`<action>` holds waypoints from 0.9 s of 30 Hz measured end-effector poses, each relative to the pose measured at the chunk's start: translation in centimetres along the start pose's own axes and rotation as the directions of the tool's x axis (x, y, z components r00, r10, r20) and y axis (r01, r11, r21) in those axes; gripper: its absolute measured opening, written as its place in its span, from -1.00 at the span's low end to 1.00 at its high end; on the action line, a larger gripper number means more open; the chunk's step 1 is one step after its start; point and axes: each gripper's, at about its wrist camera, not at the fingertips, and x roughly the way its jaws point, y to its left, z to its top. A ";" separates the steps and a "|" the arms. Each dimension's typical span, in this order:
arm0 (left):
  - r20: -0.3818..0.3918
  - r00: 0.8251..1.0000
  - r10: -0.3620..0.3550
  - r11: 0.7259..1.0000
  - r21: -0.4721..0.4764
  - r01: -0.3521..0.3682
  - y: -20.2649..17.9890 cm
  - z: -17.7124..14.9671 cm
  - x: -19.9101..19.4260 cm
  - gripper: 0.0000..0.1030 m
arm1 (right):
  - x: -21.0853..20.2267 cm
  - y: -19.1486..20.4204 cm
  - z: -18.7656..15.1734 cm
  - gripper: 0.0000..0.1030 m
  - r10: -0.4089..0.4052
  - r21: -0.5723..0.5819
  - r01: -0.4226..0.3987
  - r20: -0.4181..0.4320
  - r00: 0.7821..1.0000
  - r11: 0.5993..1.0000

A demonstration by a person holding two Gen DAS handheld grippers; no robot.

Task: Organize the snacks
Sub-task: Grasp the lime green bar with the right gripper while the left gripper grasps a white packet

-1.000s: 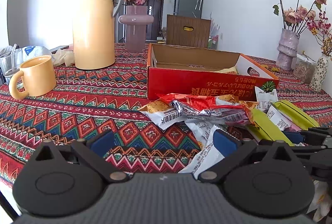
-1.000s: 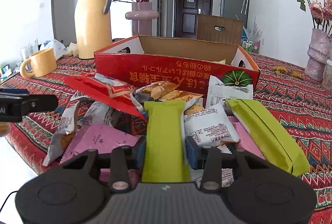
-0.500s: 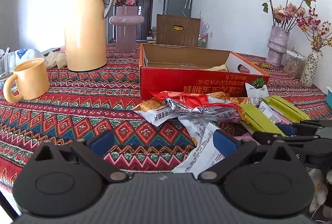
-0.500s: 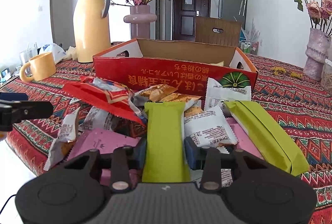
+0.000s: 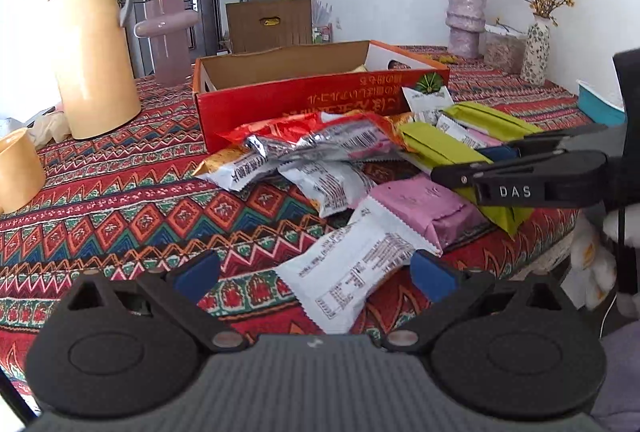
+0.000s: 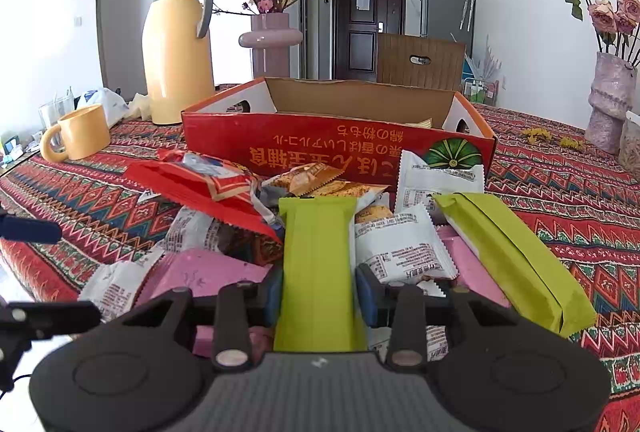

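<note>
The left gripper (image 5: 315, 270) has its two blue fingers (image 5: 198, 272) spread wide, pressing on nothing. A white snack packet (image 5: 352, 272) lies flat on the patterned tablecloth (image 5: 120, 199) between them, nearer the finger at three o'clock, so it is likely the next thing to be picked up.

In the left wrist view, going left to right: a yellow mug (image 5: 16, 171) at nine o'clock, a yellow thermos jug (image 5: 94, 51) at ten o'clock, and the open red cardboard box (image 5: 320, 95) at twelve o'clock, probably where the snacks belong. In front of the box, the loose snacks are heaped: a red and silver bag (image 5: 320, 137), a pink packet (image 5: 424, 207), green packets. At three o'clock the right gripper reaches in from the side.

In the right wrist view, the right gripper (image 6: 318, 290) is closed on a long green snack bar (image 6: 318, 264), its blue pads pressed against the bar's two long edges. The bar points toward the box at twelve o'clock, apparently held ready for carrying there. A second green bar (image 6: 516, 256) lies at three o'clock, and the box looks mostly empty, so sorting seems at an early stage.
</note>
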 end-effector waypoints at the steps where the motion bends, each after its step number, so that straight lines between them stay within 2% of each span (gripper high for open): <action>1: -0.007 1.000 0.001 1.000 0.002 -0.001 -0.1 0.0 0.3 1.00 | -0.1 0.0 0.0 -0.28 0.002 0.001 -0.002 0.002 1.000 1.000; 9: -0.019 0.999 0.040 0.999 -0.014 -0.040 0.3 0.0 1.8 0.97 | -0.2 -0.1 0.0 -0.28 0.010 0.004 -0.010 0.007 1.000 1.000; 12: -0.030 0.999 0.040 0.999 -0.019 -0.041 0.7 0.1 2.2 0.77 | -0.2 -0.1 -0.1 -0.28 0.010 0.006 -0.010 0.008 1.000 1.000; 14: -0.030 0.999 0.037 0.999 -0.022 -0.038 0.9 0.2 2.4 0.71 | -0.2 -0.2 -0.1 -0.28 0.012 0.007 -0.012 0.010 1.000 1.000; 17: -0.029 1.000 0.006 0.999 -0.044 -0.007 1.4 0.5 2.9 0.53 | -0.3 -0.2 -0.1 -0.28 0.013 0.009 -0.013 0.014 1.000 1.000; 18: -0.037 0.999 -0.002 0.999 -0.052 0.000 1.5 0.6 3.1 0.33 | -0.3 -0.2 -0.1 -0.28 0.013 0.010 -0.013 0.014 1.000 1.000; 20: -0.031 1.000 -0.001 0.999 -0.054 -0.001 1.5 0.7 3.2 0.16 | -0.5 -0.3 -0.1 -0.28 0.013 0.013 -0.013 0.017 1.000 1.000; 21: -0.027 1.000 -0.005 0.998 -0.056 0.003 1.5 0.7 3.1 -0.02 | -0.5 -0.3 -0.1 -0.28 0.014 0.014 -0.014 0.018 1.000 1.000; 27: -0.021 1.000 0.019 0.997 -0.076 -0.020 1.6 0.8 3.0 -0.10 | -0.8 -0.4 -0.2 -0.28 0.016 0.018 -0.017 0.028 0.999 1.000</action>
